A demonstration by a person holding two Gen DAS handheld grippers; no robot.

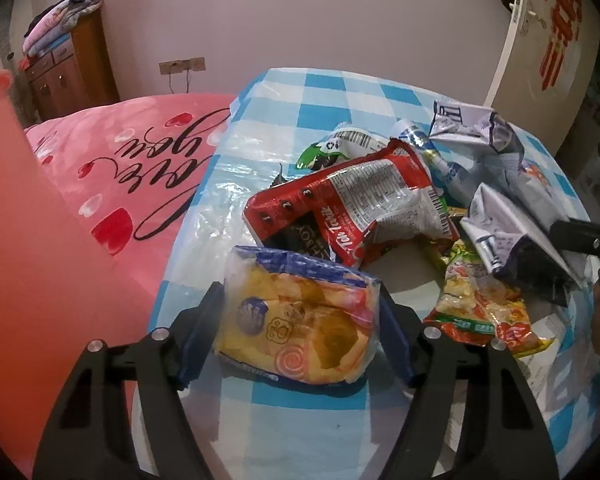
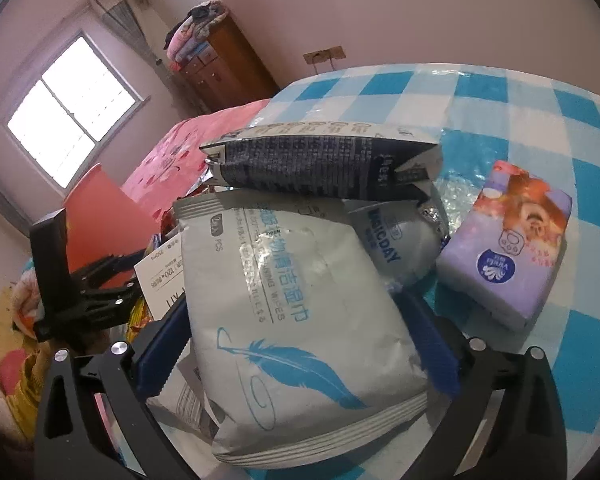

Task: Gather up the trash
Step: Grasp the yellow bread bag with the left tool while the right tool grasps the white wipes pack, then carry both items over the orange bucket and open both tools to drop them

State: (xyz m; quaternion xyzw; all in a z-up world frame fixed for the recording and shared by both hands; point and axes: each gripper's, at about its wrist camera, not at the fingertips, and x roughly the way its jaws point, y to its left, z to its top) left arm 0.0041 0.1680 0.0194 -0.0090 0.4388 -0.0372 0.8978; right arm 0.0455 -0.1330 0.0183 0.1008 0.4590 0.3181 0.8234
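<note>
A pile of empty wrappers lies on a table with a blue and white checked cloth (image 1: 332,92). In the left wrist view my left gripper (image 1: 298,316) has its fingers on both sides of a yellow tissue pack (image 1: 300,320) at the near edge of the pile. Behind it lie a red noodle wrapper (image 1: 360,204) and a yellow-green wrapper (image 1: 480,304). In the right wrist view my right gripper (image 2: 296,340) has its fingers on both sides of a grey wet-wipes bag (image 2: 296,300) with a blue feather print. A dark-printed silver bag (image 2: 324,160) lies behind it.
A purple tissue pack (image 2: 508,244) lies to the right of the wipes bag. A pink bed (image 1: 112,184) stands left of the table, with an orange bin wall (image 1: 4,200) at the far left. A wooden cabinet (image 1: 68,64) stands by the wall.
</note>
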